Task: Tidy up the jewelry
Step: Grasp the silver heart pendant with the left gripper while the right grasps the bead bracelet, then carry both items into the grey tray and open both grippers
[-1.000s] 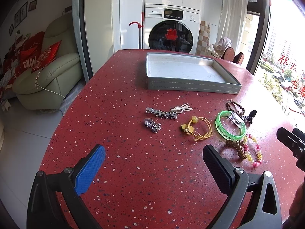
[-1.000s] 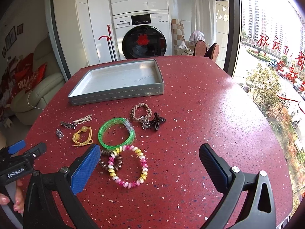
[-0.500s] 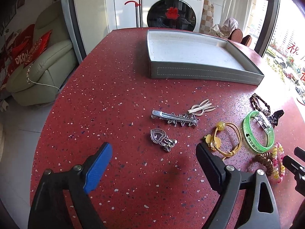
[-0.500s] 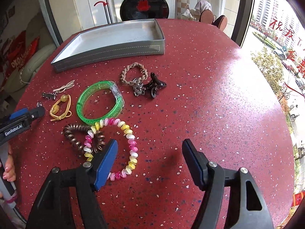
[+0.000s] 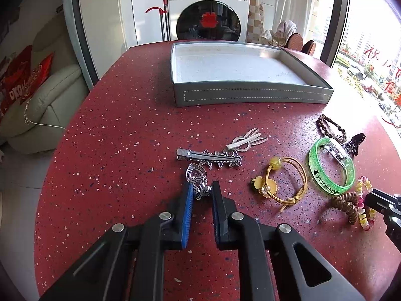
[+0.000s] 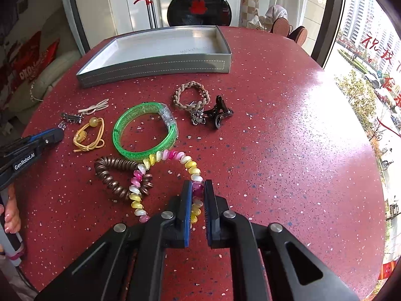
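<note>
Left wrist view: left gripper [image 5: 202,192] narrowed onto the near end of the heart charm [image 5: 196,176], which lies straight ahead with its long axis running away from the fingers, heart end farthest. Pads touching its small links; probably a light pinch, not lifted from the table [image 5: 112,150]. Gray tray [image 5: 250,94] farther ahead, beyond the star clip [image 5: 209,158].

Right wrist view: right gripper [image 6: 198,193] pinched shut on the near arc of the bead bracelet [image 6: 165,156], held crosswise between the pads. Rest of the loop trailing ahead and left over the brown coil band [image 6: 114,173], touching the green bangle [image 6: 144,130]. Tray [image 6: 155,66] ahead-left, well apart.
</note>
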Demonstrator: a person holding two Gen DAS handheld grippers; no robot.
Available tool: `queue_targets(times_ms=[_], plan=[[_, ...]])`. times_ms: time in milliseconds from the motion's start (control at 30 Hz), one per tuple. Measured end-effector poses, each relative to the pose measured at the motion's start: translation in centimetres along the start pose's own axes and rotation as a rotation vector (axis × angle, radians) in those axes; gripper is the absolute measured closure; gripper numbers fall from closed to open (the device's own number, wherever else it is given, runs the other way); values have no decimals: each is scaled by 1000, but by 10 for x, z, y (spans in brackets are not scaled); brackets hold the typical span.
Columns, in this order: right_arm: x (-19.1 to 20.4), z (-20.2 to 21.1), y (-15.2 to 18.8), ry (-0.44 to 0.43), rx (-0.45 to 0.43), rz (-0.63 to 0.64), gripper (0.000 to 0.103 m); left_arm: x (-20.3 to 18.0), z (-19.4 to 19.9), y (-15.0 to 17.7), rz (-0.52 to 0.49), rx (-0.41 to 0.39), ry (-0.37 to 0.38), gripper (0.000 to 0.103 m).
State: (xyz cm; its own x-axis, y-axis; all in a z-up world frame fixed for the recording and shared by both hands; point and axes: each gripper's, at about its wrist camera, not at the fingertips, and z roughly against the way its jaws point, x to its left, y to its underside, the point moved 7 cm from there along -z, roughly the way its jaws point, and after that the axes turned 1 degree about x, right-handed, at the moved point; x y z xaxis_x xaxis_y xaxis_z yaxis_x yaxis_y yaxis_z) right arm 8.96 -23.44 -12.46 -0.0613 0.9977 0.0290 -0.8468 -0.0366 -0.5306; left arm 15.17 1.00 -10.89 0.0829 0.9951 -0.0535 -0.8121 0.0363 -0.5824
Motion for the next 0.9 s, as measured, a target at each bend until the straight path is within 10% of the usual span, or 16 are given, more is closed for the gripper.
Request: queue_targets(times_ms=[400, 900], plan=[[-11, 35, -58, -113, -79, -65, 93, 12, 39, -30, 49, -31, 134, 71], [-12, -22, -210, -135, -73, -80, 93, -27, 2, -184, -76, -105, 101, 71]])
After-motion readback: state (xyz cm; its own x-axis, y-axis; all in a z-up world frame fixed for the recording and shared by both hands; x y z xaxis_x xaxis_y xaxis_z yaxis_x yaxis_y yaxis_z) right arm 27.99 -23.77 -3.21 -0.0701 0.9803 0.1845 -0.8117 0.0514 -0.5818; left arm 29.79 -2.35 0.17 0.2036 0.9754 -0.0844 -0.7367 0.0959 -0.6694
